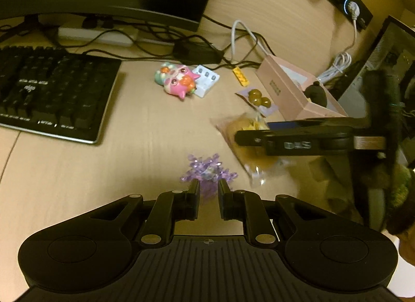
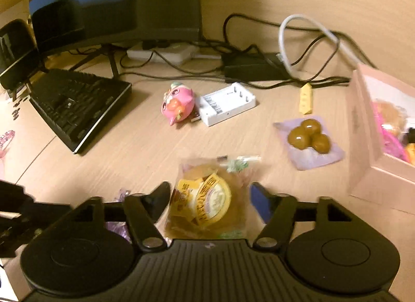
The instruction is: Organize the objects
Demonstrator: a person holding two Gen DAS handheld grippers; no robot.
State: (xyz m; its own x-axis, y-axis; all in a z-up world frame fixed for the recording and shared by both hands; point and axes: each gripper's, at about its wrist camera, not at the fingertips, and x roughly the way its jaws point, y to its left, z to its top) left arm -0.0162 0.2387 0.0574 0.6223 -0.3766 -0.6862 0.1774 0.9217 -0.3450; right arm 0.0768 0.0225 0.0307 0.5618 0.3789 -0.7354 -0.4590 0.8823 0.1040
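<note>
Crinkly wrapper could slip: right gripper (image 2: 210, 198) straddles the bagged pastry (image 2: 205, 198), unclenched; left gripper (image 1: 208, 190) pinches a purple trinket (image 1: 207, 172).

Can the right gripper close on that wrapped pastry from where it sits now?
Probably yes: the right gripper is open with the wrapped pastry already between its fingers, nothing blocking.

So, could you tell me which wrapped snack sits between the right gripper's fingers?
The round golden pastry in clear wrap; the three brown balls lie farther off.
</note>
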